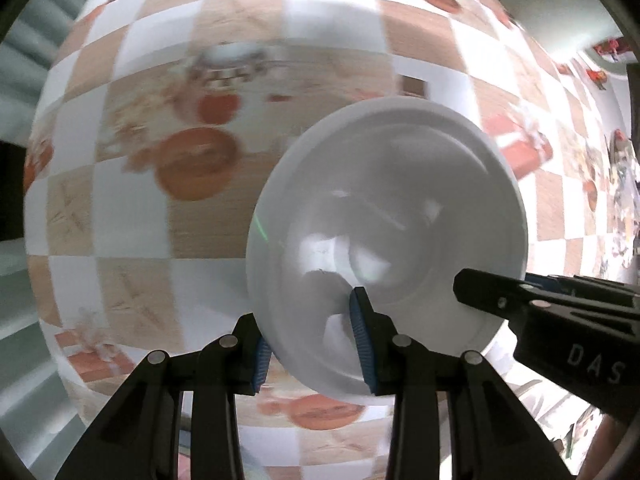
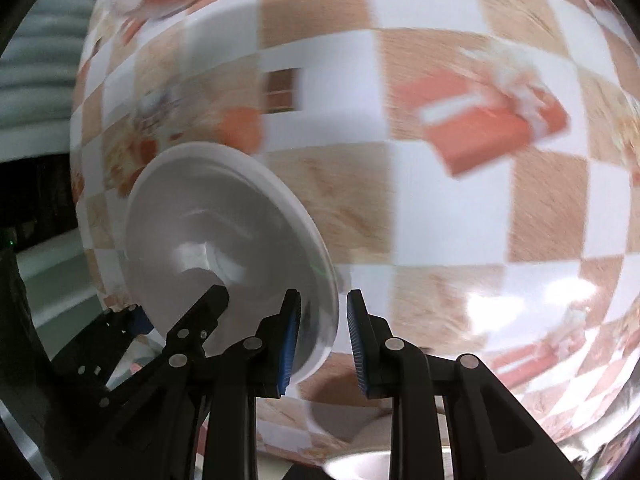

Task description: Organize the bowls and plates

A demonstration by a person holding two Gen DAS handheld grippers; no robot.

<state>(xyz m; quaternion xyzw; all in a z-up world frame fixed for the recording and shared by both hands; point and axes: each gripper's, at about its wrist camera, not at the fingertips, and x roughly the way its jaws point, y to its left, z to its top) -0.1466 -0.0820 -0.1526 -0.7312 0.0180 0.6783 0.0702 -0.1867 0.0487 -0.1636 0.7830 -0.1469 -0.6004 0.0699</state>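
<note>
Bowl: I have the white bowl (image 1: 386,248) lifted off the checked tablecloth (image 1: 120,216), tilted with its hollow toward both cameras; I judge it is mid-carry to a stack.
Left gripper (image 1: 316,344): jaws narrowed on the bowl's near rim, one blue pad (image 1: 360,332) inside the hollow, the other outside, so the wall is pinched.
Right gripper (image 2: 320,344): jaws straddle the rim on the bowl's right side; a gap shows at the right pad (image 2: 356,344), so I cannot tell whether it clamps.
Why two grips: probably to steady a slippery bowl.
Cloth: blurred, gift-box print; a pale dish (image 2: 360,464) lies near, below my right gripper.
</note>
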